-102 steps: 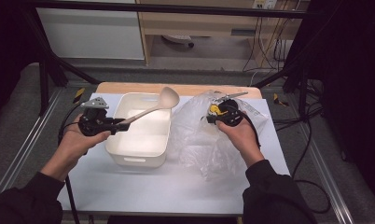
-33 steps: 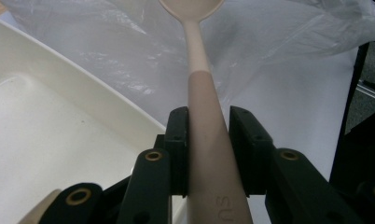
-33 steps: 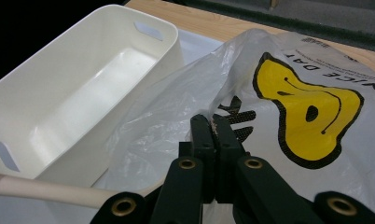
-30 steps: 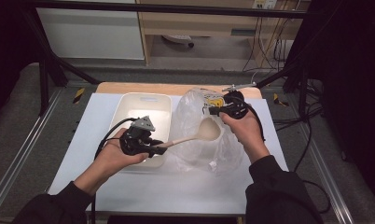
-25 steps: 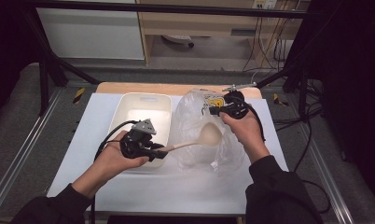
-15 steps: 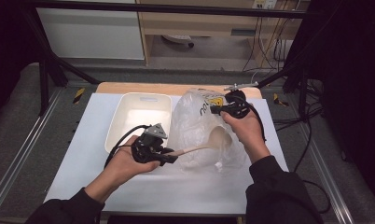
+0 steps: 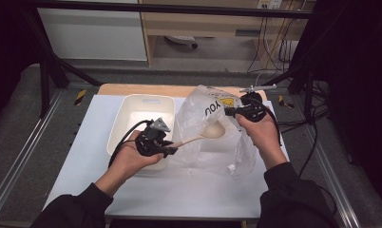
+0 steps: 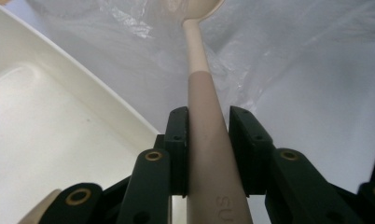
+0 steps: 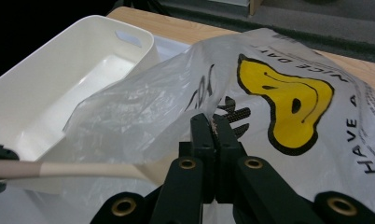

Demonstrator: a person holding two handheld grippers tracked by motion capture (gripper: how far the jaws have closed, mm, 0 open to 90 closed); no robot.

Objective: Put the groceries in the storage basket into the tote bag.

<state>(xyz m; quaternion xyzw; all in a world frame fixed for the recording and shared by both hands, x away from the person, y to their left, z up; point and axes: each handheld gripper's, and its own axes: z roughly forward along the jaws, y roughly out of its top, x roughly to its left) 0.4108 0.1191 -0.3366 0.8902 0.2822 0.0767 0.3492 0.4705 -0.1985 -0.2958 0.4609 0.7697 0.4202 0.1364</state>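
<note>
A beige spoon [image 7: 194,139] is held by its handle in my left gripper [image 7: 171,149], just off the near right corner of the white tub [image 7: 140,106]. In the left gripper view the pads [image 8: 178,140] press both sides of the handle [image 8: 202,93]. The spoon's bowl [image 7: 215,130] lies inside a clear plastic bag [image 7: 201,111] with a yellow smiley face [image 9: 288,100]. My right gripper [image 7: 228,112] is shut on the bag's upper edge [image 9: 209,109] and holds it up off the table; the film is pinched between its jaws [image 9: 213,128].
The tub [image 9: 73,79] is empty and stands left of the bag on a pale blue mat [image 7: 84,156]. A wooden table edge [image 7: 146,89] runs along the back. Cables [image 7: 312,142] trail off the right side. A metal frame rail [image 7: 18,161] flanks the left.
The left gripper has carried the spoon from over the tub rightward and nearer, and its bowl now sits inside the bag. The right gripper has raised the bag's edge toward the back.
</note>
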